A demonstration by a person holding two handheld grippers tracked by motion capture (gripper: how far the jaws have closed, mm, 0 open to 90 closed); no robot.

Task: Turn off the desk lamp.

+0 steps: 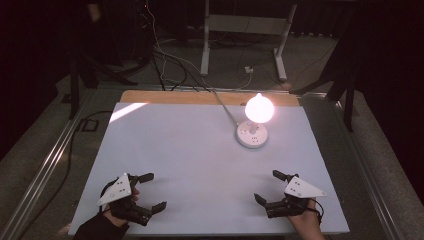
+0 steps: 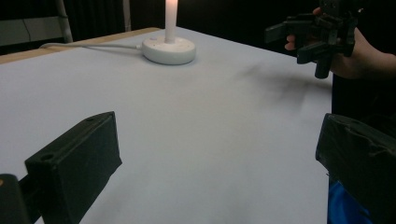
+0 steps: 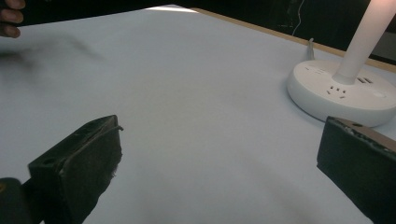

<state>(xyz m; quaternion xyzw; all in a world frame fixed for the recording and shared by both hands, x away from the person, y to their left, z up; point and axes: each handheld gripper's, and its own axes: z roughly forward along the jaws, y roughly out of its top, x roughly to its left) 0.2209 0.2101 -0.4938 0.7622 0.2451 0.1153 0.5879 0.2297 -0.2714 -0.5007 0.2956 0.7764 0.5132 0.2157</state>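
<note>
Now both claws hover low at the near edge of the white table (image 1: 200, 150): left gripper (image 1: 151, 191) spread wide, right gripper (image 1: 267, 186) spread wide, nothing between either pair of jaws. Far right, a lit lamp (image 1: 259, 108) glows on its round white socket base (image 1: 251, 135), cord (image 1: 223, 105) trailing off the back.

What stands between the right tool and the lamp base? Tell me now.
Nothing visible. Bare white table top lies between the right tool and the round white lamp base. The tool's jaws stand open, holding nothing; the lamp's cable runs off the far side.
</note>
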